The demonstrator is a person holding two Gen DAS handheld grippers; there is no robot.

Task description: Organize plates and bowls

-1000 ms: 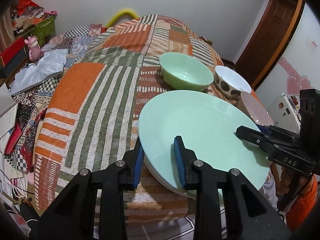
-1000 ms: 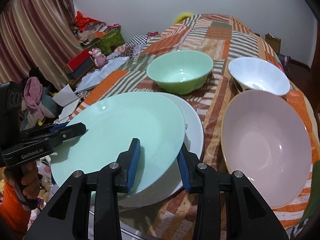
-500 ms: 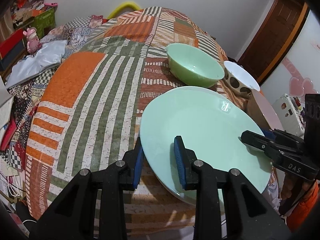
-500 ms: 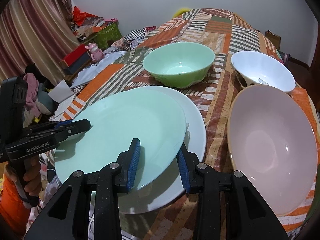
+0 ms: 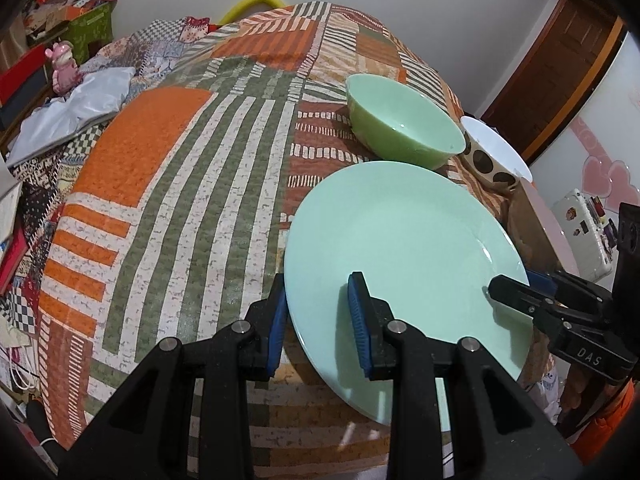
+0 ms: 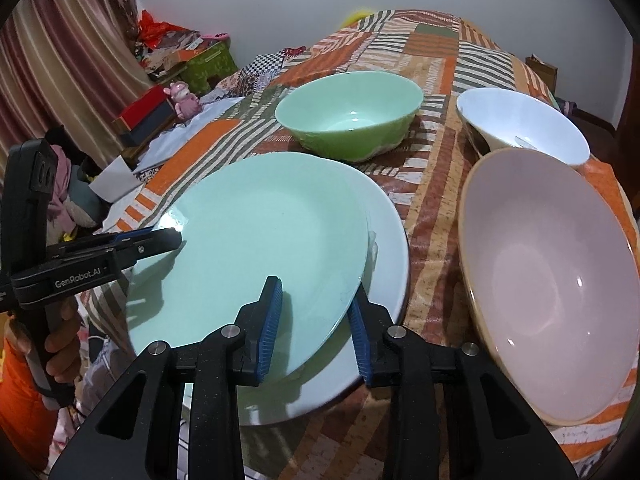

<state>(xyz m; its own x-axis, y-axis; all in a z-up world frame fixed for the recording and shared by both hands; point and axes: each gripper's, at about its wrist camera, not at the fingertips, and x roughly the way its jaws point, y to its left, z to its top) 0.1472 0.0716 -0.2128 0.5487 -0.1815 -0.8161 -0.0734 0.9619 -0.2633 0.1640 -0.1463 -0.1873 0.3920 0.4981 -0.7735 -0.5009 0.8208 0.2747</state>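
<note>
A mint-green plate [image 5: 400,240] [image 6: 260,232] hangs tilted just over a larger white plate [image 6: 384,248] on the table. My left gripper [image 5: 320,304] [image 6: 168,236] is shut on the green plate's near-left rim, one pad above and one below. My right gripper [image 6: 316,312] [image 5: 520,284] has the opposite rim between its jaws, which are closing, and its pads press on it. Behind the plates stand a green bowl [image 5: 404,120] [image 6: 348,112] and a white bowl with dark spots [image 5: 496,148] [image 6: 520,120]. A wide pink bowl [image 6: 552,272] sits to the right.
An orange, green and white patchwork cloth [image 5: 168,208] covers the table; its near edge [image 5: 312,420] runs below the plates. Boxes, fabric and a pink toy [image 5: 62,66] crowd the room's left side. A brown door [image 5: 560,72] stands at the right. A person's hand [image 6: 60,356] grips the left handle.
The green plate and both grippers have sunk a little toward the white plate and the table. In the left wrist view the white plate no longer shows under the green one.
</note>
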